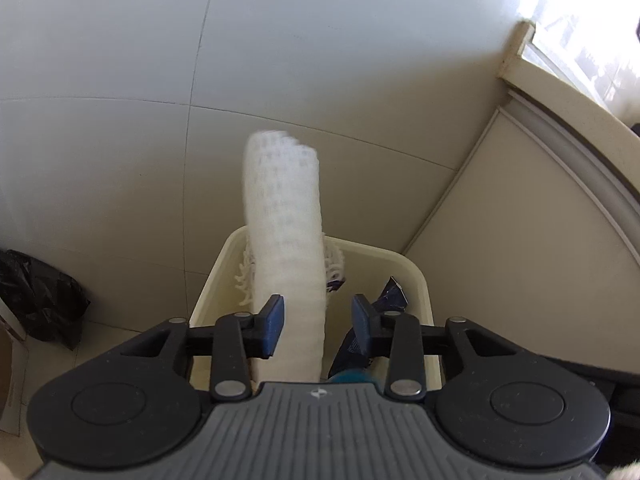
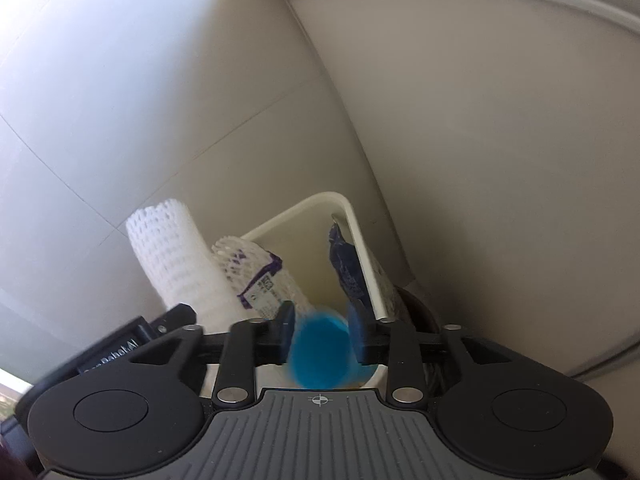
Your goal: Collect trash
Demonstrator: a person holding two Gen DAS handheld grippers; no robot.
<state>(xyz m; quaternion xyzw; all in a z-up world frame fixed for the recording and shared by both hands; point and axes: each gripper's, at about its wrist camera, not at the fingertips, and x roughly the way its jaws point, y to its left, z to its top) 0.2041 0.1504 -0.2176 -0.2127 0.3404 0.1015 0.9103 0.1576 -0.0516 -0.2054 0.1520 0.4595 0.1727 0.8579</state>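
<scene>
A cream bin (image 1: 416, 268) stands on the tiled floor, right under both grippers. My left gripper (image 1: 320, 324) is open over it. A white foam net sleeve (image 1: 286, 220) stands upright between its pads, leaning on the left one and apart from the right one, with its top blurred. My right gripper (image 2: 322, 334) is open above the bin (image 2: 360, 240), and a blurred blue round object (image 2: 320, 352) sits loose between its fingers. In the bin are the white sleeve (image 2: 176, 252), a second foam net with a purple label (image 2: 256, 276) and a dark blue wrapper (image 2: 346, 264).
A black plastic bag (image 1: 40, 296) and a cardboard box (image 1: 10, 360) lie on the floor to the left. A cream cabinet panel (image 1: 520, 240) rises close behind the bin on the right, below a bright window (image 1: 580, 40). Pale floor tiles (image 1: 280, 60) stretch ahead.
</scene>
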